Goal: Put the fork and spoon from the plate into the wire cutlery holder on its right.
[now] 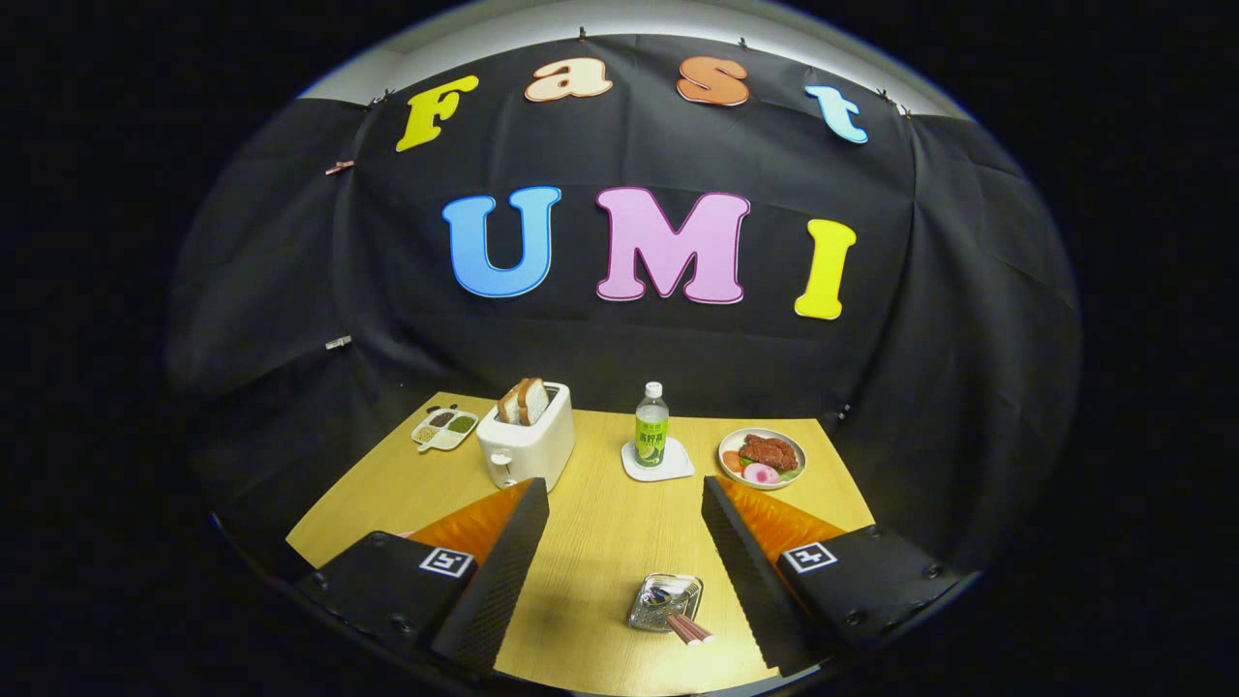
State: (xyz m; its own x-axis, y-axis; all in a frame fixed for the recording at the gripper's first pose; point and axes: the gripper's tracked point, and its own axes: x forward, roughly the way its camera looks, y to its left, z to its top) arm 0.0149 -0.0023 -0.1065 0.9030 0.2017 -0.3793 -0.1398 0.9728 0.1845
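A small shiny plate (pixel 664 600) lies on the wooden table (pixel 600 532), low between my two fingers and nearer the right one. On it rest the fork and spoon (pixel 683 622), their pinkish handles sticking out over the plate's near right rim; I cannot tell the two apart. My gripper (pixel 624 484) is open and held above the table, with nothing between its fingers. Its tips point past the plate toward the back of the table.
At the back of the table stand a white toaster (pixel 528 443) with bread slices, a small divided sauce tray (pixel 444 428) to its left, a green-labelled bottle (pixel 651 428) on a white coaster (pixel 659 465), and a plate of food (pixel 763 457) on the right.
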